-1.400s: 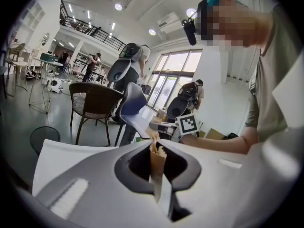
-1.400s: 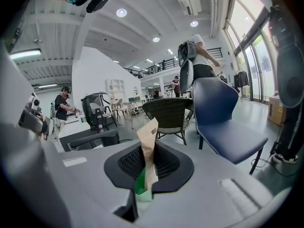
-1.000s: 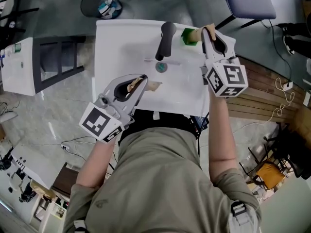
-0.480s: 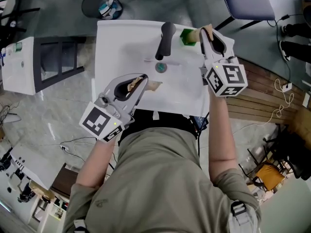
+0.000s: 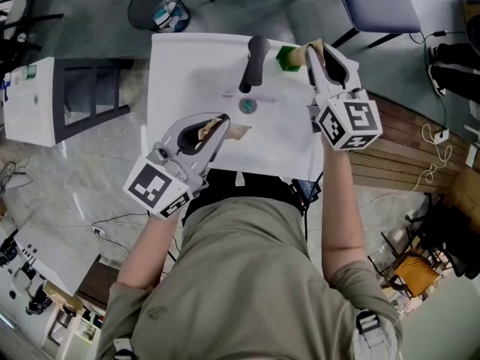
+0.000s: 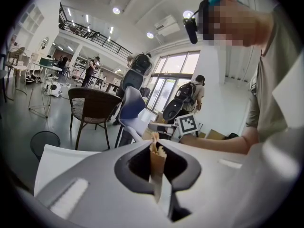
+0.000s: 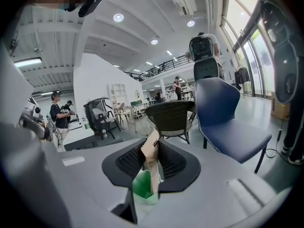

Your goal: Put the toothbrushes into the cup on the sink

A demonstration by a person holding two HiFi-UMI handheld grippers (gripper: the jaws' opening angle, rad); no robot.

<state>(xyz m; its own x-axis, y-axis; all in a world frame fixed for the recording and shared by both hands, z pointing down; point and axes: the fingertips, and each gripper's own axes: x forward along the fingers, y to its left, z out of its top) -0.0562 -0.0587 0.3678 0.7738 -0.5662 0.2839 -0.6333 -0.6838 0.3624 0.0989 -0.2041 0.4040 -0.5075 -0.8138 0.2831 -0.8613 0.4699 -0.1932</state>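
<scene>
Jaws of your right gripper [image 5: 315, 51] were clamped on a toothbrush [image 7: 152, 151], a tan stick standing nearly upright between them. Right below it in the right gripper view sat the cup [image 7: 141, 188], green, its mouth under the brush's lower end. Whether that end was already past the rim could not be told. In the head view the cup stood at the back right corner of the sink [image 5: 187, 73], just beside your gripper's tips and to the right of the faucet [image 5: 255, 60].

Your left gripper [image 5: 214, 130] was pinched tight on the other toothbrush [image 6: 156, 163]. You held it over the front part of the basin, well apart from the cup, with the drain [image 5: 248, 104] between them.

By my reading, you were in the middle of placing the first brush, and the second was waiting its turn. The next move called for a straight drop of the right brush until its end was plainly inside the cup. Then you needed a gentle parting of the jaws and a lift clear of the rim. The cup looked light and stood close to the sink's edge, so a sideways nudge could have tipped it. After that, your left gripper had to pass the faucet to reach that corner, so the right one needed to move out of the way first.
</scene>
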